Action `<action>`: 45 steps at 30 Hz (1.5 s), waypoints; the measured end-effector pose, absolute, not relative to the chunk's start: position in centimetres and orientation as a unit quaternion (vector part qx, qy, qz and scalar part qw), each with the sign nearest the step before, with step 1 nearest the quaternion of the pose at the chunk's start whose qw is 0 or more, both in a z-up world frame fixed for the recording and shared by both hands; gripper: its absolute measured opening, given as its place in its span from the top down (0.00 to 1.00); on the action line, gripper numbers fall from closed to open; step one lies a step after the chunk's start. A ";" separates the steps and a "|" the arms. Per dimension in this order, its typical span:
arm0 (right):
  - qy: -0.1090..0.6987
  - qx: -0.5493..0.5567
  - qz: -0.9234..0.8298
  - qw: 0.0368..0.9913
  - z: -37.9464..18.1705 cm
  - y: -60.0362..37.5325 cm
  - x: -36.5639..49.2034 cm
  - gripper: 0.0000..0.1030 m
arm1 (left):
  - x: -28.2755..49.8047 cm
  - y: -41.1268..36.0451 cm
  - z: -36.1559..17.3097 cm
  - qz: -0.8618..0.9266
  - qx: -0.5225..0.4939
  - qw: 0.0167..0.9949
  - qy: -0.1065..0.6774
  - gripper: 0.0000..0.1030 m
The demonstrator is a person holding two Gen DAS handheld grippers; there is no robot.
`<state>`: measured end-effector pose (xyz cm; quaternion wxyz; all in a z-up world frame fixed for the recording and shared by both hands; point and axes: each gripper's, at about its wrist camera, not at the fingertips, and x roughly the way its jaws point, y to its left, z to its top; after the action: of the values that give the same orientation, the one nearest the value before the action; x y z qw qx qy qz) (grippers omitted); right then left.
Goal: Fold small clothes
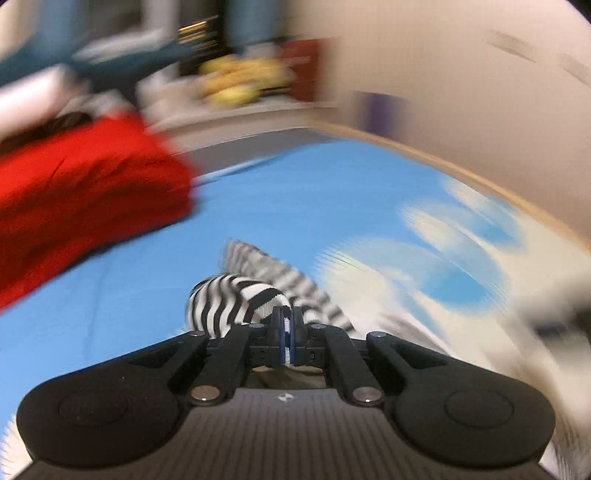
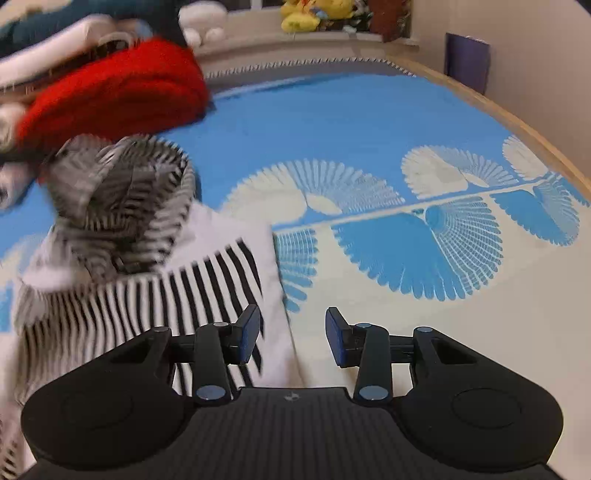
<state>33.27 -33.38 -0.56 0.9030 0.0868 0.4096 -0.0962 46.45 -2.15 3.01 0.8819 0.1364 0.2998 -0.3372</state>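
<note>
My left gripper (image 1: 287, 325) has its jaws closed on a bunched edge of the black-and-white striped garment (image 1: 236, 302), with the fabric wrapped over the fingertips and lifted clear of the blue patterned mat (image 1: 295, 192); I judge this hold serves to carry one edge across the rest of the cloth for a fold. My right gripper (image 2: 293, 338) has its jaws apart and holds nothing; it hangs over the near edge of the striped garment (image 2: 207, 280), where the flat portion lies spread on the blue patterned mat (image 2: 332, 118), probably placed there to pin or take that edge. In the right wrist view, the raised portion of the garment is blurred at upper left, so its exact fold line cannot be read. A red garment (image 2: 118, 88) lies heaped at the far left of the mat, near the lifted cloth but apparently not touching it; I judge it the nearest obstruction if the fold swings that way. Yellow soft toys (image 2: 314, 14) sit on a ledge beyond the mat, well apart. The wall (image 1: 443, 74) bounds the right side.
</note>
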 end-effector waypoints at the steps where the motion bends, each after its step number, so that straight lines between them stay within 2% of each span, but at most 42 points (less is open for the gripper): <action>1: 0.399 0.100 -0.097 0.906 0.1 -33.5 33.0 0.60 | 42.7 -1.9 3.1 -0.353 0.159 0.873 0.298 0.98; 3: 0.379 0.128 -0.099 0.911 1.1 -33.8 32.6 0.60 | 35.2 0.0 2.5 -0.365 0.189 0.849 0.332 0.94; 5: 0.364 0.152 -0.098 0.914 1.9 -33.9 32.3 0.60 | 31.4 2.6 1.8 -0.321 0.140 0.855 0.382 0.94; 9: 0.354 0.184 -0.070 0.914 2.5 -33.4 32.0 0.56 | 29.3 8.4 1.1 -0.128 -0.092 0.896 0.416 0.82; 13: 0.366 0.205 -0.035 0.907 1.9 -32.5 32.2 0.54 | 30.4 10.5 -2.8 -0.030 -0.269 0.865 0.423 0.77; 16: 0.402 0.246 -0.015 0.882 0.2 -32.5 32.9 0.54 | 32.7 9.1 -6.1 -0.013 -0.294 0.826 0.480 0.77; 18: 0.425 0.264 -0.014 0.866 -1.1 -32.4 33.3 0.54 | 34.0 8.4 -7.4 -0.019 -0.298 0.812 0.501 0.70; 22: 0.467 0.280 -0.022 0.838 -3.6 -31.9 34.5 0.54 | 35.0 8.9 -10.1 0.009 -0.285 0.794 0.537 0.69; 31: 0.506 0.276 -0.010 0.817 -6.1 -29.5 36.3 0.54 | 35.1 11.3 -11.3 0.025 -0.367 0.760 0.535 0.69; 32: 0.505 0.273 -0.009 0.819 -6.2 -29.4 36.4 0.55 | 35.0 11.4 -11.0 0.024 -0.376 0.760 0.530 0.69; 33: 0.503 0.269 -0.009 0.821 -6.1 -29.4 36.4 0.65 | 34.9 11.5 -10.9 0.024 -0.379 0.760 0.528 0.69; 34: 0.501 0.266 -0.008 0.823 -6.1 -29.4 36.3 0.80 | 34.9 11.5 -10.8 0.028 -0.378 0.761 0.527 0.69; 37: 0.494 0.272 -0.014 0.826 -5.9 -30.1 36.1 0.94 | 34.9 11.4 -11.2 0.044 -0.368 0.759 0.536 0.69; 43: 0.445 0.294 -0.024 0.846 -4.0 -32.2 35.3 0.97 | 35.1 9.7 -11.9 0.014 -0.329 0.756 0.566 0.70; 45: 0.450 0.303 -0.016 0.840 -4.3 -32.8 35.5 0.97 | 35.3 8.9 -11.4 0.000 -0.304 0.768 0.563 0.97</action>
<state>35.45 -32.76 -4.26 0.8398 0.3030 0.4501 -0.0156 35.25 8.87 -11.38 0.7680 -0.3044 0.5635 -0.0002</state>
